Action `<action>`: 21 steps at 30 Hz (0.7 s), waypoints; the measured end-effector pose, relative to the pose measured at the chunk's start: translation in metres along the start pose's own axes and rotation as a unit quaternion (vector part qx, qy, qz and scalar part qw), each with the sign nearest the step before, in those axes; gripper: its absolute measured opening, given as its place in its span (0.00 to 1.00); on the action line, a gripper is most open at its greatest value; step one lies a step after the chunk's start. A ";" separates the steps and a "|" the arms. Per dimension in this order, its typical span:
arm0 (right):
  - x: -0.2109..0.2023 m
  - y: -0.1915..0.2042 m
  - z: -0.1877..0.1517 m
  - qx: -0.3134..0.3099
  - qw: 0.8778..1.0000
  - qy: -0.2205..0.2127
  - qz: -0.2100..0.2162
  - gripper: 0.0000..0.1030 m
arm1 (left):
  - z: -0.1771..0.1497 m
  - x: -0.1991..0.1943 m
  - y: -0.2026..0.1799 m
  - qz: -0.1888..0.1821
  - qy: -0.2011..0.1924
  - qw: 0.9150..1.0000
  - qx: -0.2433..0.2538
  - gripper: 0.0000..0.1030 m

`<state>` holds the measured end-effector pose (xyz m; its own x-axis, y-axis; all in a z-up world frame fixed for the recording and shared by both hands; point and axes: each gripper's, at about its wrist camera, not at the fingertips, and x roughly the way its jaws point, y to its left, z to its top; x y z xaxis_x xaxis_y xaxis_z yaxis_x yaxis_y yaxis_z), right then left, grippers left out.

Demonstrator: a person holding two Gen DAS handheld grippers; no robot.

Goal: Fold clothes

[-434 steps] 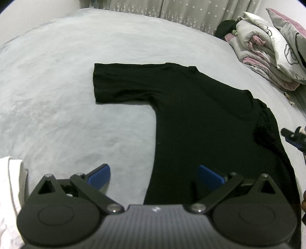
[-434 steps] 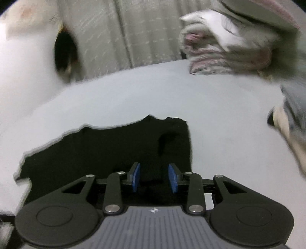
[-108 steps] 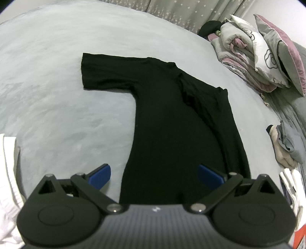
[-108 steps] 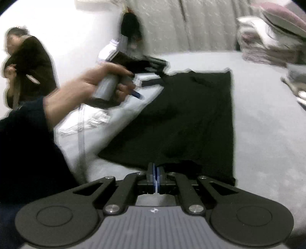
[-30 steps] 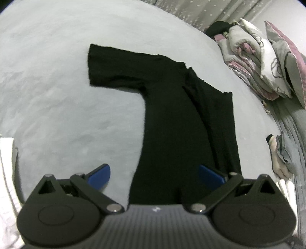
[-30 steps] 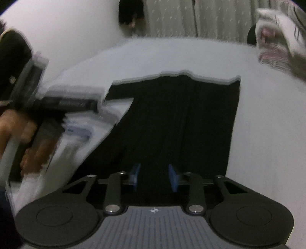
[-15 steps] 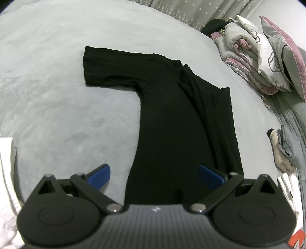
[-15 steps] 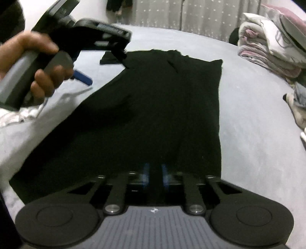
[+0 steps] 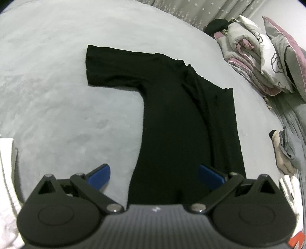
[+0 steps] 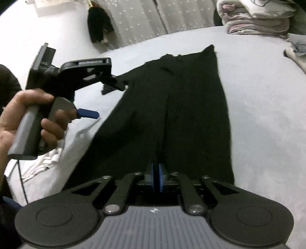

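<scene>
A black T-shirt [image 9: 172, 115] lies flat on the grey bed cover [image 9: 57, 95]. Its right side is folded inward and its left sleeve is spread out. My left gripper [image 9: 155, 175] hovers wide open over the near hem, with nothing between its blue pads. In the right wrist view a hand [image 10: 28, 115] holds that left gripper [image 10: 111, 101] above the shirt's [image 10: 181, 105] left edge. My right gripper [image 10: 156, 177] is at the hem, where the folded edge runs into it. Its pads are almost together on the cloth, and the jaws are opening.
Folded bedding and pillows [image 9: 258, 63] are stacked at the far right of the bed. Small garments [image 9: 286, 149] lie at the right edge. A white garment [image 10: 44, 159] is bunched at the near left. A curtain [image 10: 172, 17] hangs behind the bed.
The right gripper's pads went from clearly apart to almost together, and it moved in low at the shirt's hem. The left gripper kept its place, wide open.
</scene>
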<state>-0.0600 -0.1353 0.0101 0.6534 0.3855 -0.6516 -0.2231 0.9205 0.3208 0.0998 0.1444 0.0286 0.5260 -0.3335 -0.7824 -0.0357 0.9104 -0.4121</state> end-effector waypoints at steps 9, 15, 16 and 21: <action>-0.058 0.029 -0.026 -0.107 0.994 -0.009 0.014 0.43 | 0.000 0.000 -0.001 -0.003 0.000 1.000 0.001 0.99; -0.065 0.042 -0.057 -0.171 0.985 0.022 0.001 0.12 | -0.001 -0.001 -0.003 -0.001 -0.001 1.000 0.004 0.99; -0.062 0.043 -0.061 -0.175 0.984 0.027 -0.006 0.05 | -0.002 -0.001 -0.003 -0.001 -0.001 1.000 0.006 0.99; -0.070 0.041 -0.064 -0.100 0.994 0.013 0.042 0.04 | -0.003 -0.002 -0.003 0.000 -0.001 1.000 0.006 0.99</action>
<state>-0.1611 -0.1203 0.0254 0.6076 0.4604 -0.6472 -0.4168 0.8785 0.2337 0.0969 0.1415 0.0300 0.5280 -0.3328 -0.7813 -0.0253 0.9134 -0.4062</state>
